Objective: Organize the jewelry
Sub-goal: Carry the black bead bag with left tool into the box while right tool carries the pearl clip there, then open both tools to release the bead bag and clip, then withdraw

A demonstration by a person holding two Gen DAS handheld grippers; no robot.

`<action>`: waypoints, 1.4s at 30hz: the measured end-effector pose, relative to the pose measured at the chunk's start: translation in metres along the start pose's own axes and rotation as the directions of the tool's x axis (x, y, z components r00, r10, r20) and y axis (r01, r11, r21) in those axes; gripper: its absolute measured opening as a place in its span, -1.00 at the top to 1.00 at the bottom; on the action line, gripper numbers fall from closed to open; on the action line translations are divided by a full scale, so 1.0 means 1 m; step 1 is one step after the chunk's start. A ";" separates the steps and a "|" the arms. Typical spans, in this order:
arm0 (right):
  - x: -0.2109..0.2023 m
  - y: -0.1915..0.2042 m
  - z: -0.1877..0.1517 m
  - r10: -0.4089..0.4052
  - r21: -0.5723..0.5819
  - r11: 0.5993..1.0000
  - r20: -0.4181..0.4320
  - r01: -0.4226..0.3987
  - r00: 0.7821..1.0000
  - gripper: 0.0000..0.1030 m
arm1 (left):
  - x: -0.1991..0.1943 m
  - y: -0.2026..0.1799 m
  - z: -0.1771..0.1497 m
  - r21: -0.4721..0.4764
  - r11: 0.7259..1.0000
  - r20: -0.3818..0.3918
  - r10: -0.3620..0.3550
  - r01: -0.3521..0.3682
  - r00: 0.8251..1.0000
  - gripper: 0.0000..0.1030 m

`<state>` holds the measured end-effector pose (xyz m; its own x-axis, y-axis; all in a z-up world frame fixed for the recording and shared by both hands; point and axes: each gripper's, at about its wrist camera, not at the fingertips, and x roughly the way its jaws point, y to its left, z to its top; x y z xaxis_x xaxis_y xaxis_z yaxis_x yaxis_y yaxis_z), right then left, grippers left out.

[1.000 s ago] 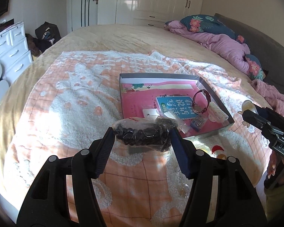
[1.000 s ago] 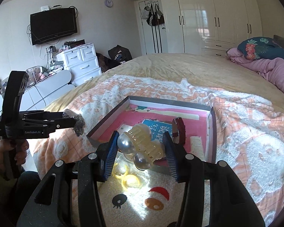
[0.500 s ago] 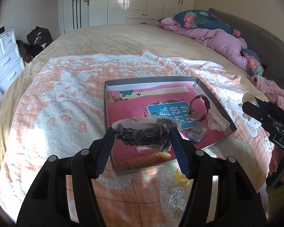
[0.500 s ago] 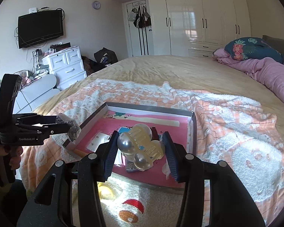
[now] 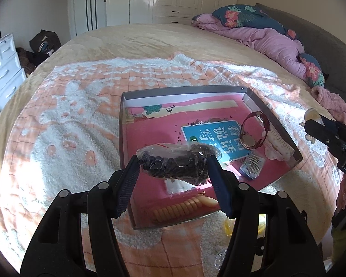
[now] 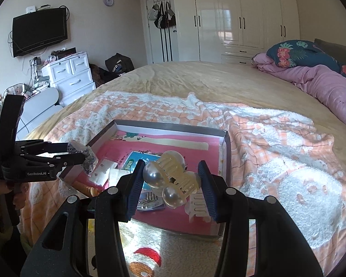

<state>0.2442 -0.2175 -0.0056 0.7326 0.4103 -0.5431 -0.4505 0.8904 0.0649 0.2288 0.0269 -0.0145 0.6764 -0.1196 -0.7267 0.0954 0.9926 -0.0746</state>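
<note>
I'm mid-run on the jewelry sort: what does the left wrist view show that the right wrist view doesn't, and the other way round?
Left wrist only: the red-strapped watch standing on edge in the box, and the left claw head-on, clamped on the bag of dark beads.

Right wrist only: the right claw gripping the pearl hair clip, a white comb clip lying under it, plus the TV and wall clock.

Both: the pink-lined box on the blanket, the blue card inside, and each other's claw from the side.

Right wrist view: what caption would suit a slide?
Right hand-held gripper carries a pearl hair claw above the pink-lined tray.
</note>
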 end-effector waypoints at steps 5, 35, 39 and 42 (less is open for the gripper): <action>0.017 0.001 -0.007 -0.013 -0.003 1.000 -0.040 0.013 0.999 0.12 | 0.011 0.004 -0.004 -0.002 1.000 -0.022 -0.002 0.002 1.000 -0.02; -0.021 0.006 -0.027 0.005 0.043 0.999 -0.029 -0.004 1.000 -0.66 | -0.016 0.001 -0.006 -0.010 1.000 0.010 0.020 -0.020 1.000 -0.64; -0.033 0.012 -0.031 0.018 0.033 0.999 -0.021 -0.017 1.000 -0.70 | -0.031 -0.001 -0.008 -0.013 0.999 0.025 0.032 -0.032 0.999 -0.81; -0.039 0.015 -0.033 0.029 0.028 0.999 -0.021 -0.029 0.999 -0.71 | -0.042 -0.003 -0.012 -0.012 0.999 0.032 0.041 -0.040 0.999 -0.81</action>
<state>0.1920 -0.2263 -0.0116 0.7081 0.4321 -0.5585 -0.4568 0.8834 0.1044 0.1913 0.0292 0.0076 0.7031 -0.0796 -0.7066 0.0592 0.9968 -0.0533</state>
